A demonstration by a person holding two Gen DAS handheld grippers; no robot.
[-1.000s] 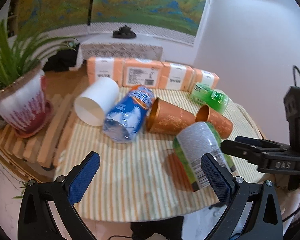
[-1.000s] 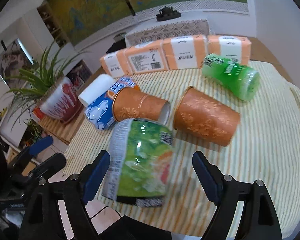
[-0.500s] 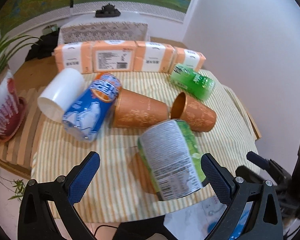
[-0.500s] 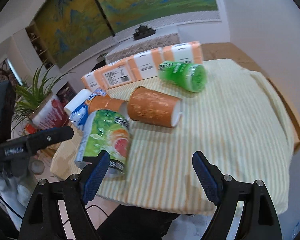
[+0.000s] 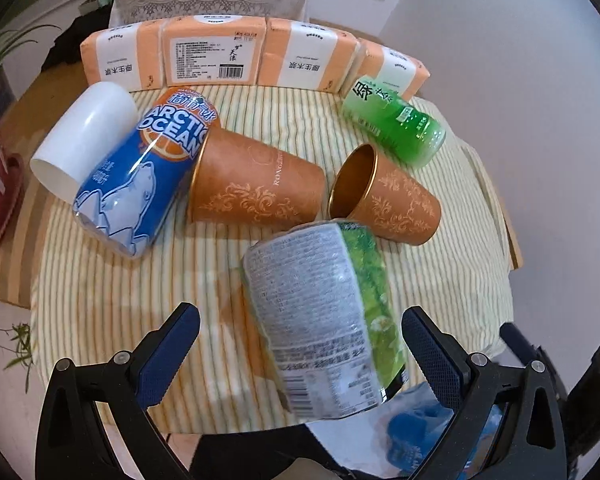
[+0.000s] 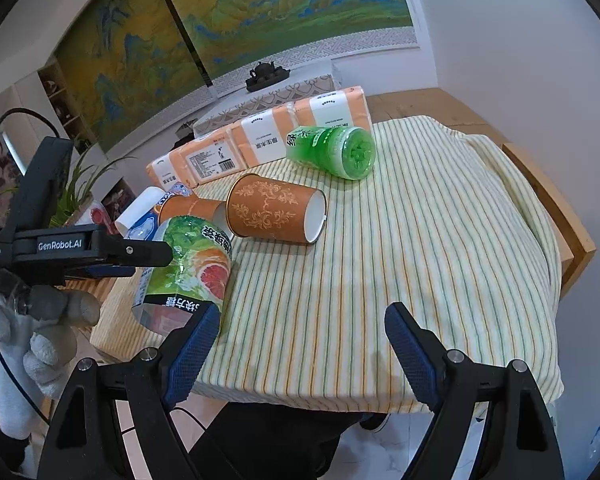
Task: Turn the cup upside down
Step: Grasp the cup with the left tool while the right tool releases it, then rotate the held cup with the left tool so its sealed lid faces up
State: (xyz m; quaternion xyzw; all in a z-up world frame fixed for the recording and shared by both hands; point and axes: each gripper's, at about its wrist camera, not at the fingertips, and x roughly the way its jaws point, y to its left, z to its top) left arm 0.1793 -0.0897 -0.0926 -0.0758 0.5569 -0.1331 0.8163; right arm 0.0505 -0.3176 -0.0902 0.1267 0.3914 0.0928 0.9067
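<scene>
The grapefruit green-tea cup (image 5: 324, 312) lies on its side at 6 o'clock on the counter (image 6: 380, 264), not flipped yet, between the left gripper's (image 5: 300, 344) wide-open jaws; the right gripper's (image 6: 300, 344) jaws gape empty.

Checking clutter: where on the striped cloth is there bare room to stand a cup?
The cloth is bare right of the orange cup and green bottle, out to the edge. The left half is crowded: the blue can, white cup and green-label cup.
</scene>
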